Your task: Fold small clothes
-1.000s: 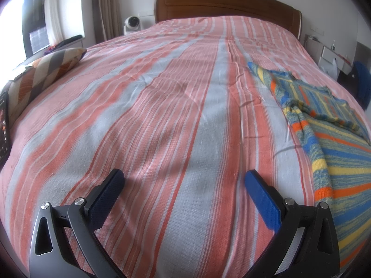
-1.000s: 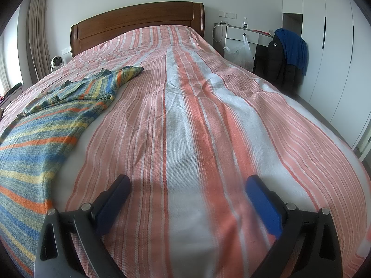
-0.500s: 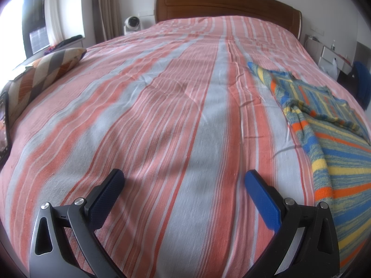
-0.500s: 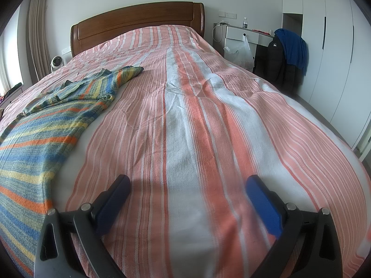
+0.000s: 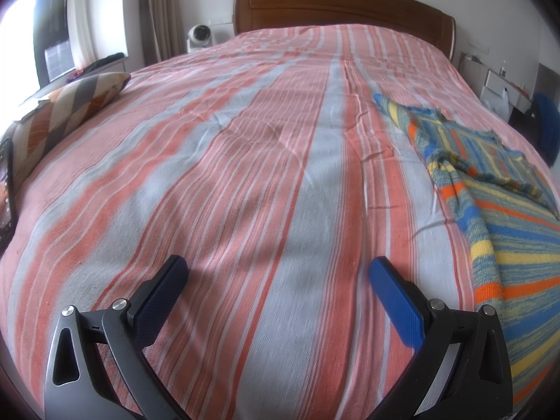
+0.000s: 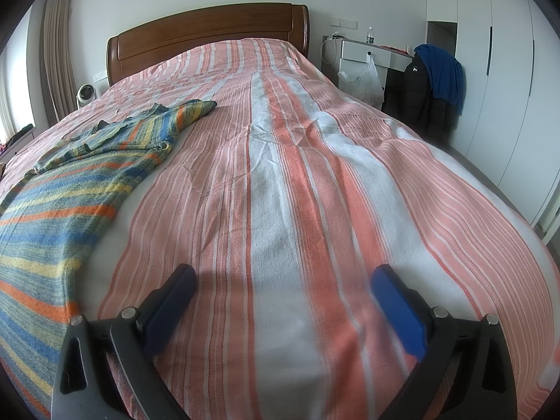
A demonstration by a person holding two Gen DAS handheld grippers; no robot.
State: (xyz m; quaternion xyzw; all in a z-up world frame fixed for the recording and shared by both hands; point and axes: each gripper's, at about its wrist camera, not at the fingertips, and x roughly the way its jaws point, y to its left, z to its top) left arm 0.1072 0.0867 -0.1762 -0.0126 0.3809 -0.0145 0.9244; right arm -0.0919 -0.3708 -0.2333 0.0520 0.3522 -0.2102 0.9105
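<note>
A striped bedspread [image 5: 245, 182] is covering the bed, and the knitted striped garment [image 5: 507, 217] is lying on it between the two grippers, its long axis running toward the headboard [image 6: 210, 31]. The left gripper [image 5: 278, 276] and right gripper [image 6: 283, 283] are both hovering wide apart and empty. The garment is lying right of the left gripper and left of the right one, seemingly equally near.

We saw a bedspread [image 5: 245, 175] striped salmon-pink, orange-red and pale grey-white, lengthwise. The knit garment [image 5: 507, 231] had blue, yellow, orange and green stripes. Headboard [image 5: 343, 10] was reddish-brown wood. Cushion [image 5: 66, 108] at the bed's left edge showed grey, white and orange diamonds. Left gripper [image 5: 276, 273] and right gripper [image 6: 283, 280] had black frames, blue pads. Jacket [image 6: 425, 91] was black, blue cloth over it.
</note>
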